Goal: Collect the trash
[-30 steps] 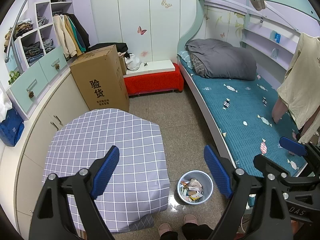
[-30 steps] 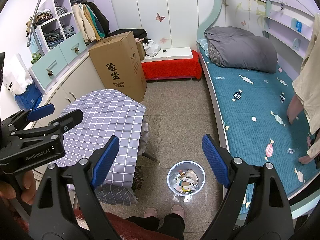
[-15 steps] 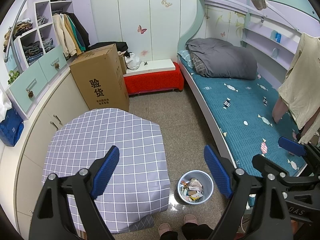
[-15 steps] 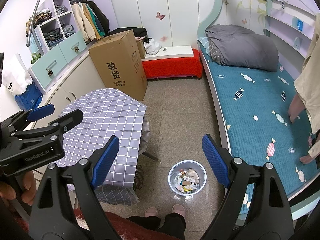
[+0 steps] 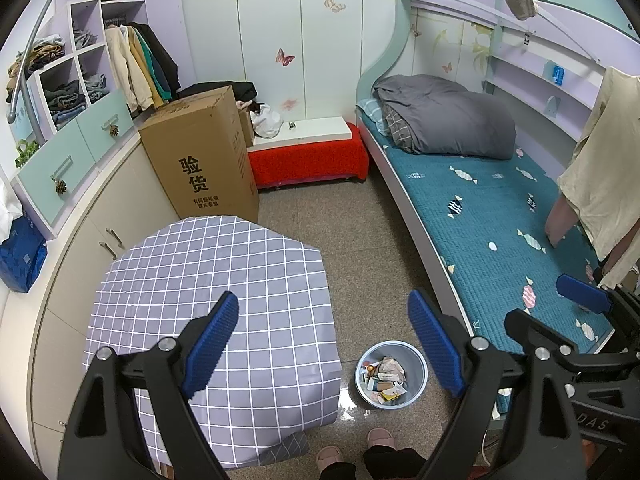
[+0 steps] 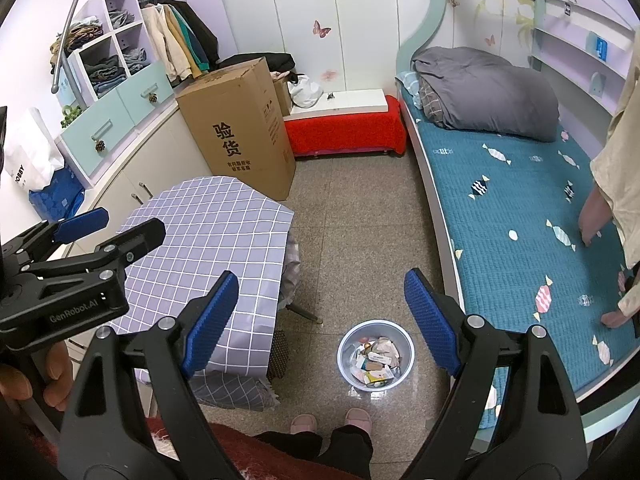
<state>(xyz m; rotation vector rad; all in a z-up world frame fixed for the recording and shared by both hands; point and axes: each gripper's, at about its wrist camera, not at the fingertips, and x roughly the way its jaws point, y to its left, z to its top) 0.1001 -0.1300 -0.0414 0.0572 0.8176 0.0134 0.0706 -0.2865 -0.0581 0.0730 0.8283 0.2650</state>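
A light blue bin [image 5: 414,364] stands on the floor beside the table and holds several scraps of paper trash [image 5: 386,378]; it also shows in the right wrist view [image 6: 406,346]. My left gripper [image 5: 324,340] is open and empty, high above the table's edge and the bin. My right gripper [image 6: 320,320] is open and empty, high above the floor near the bin. The left gripper also shows at the left of the right wrist view [image 6: 108,226], and the right gripper at the right of the left wrist view [image 5: 560,304].
A table with a purple checked cloth [image 5: 208,280] stands left of the bin. A tall cardboard box [image 5: 200,160] and a red-covered bench [image 5: 308,156] stand behind it. A bed with a teal sheet [image 5: 500,220] runs along the right. Cabinets [image 5: 80,208] line the left wall. The person's slippered feet [image 6: 332,420] are near the bin.
Almost nothing differs; both views shift only slightly. Both grippers stay open and empty.
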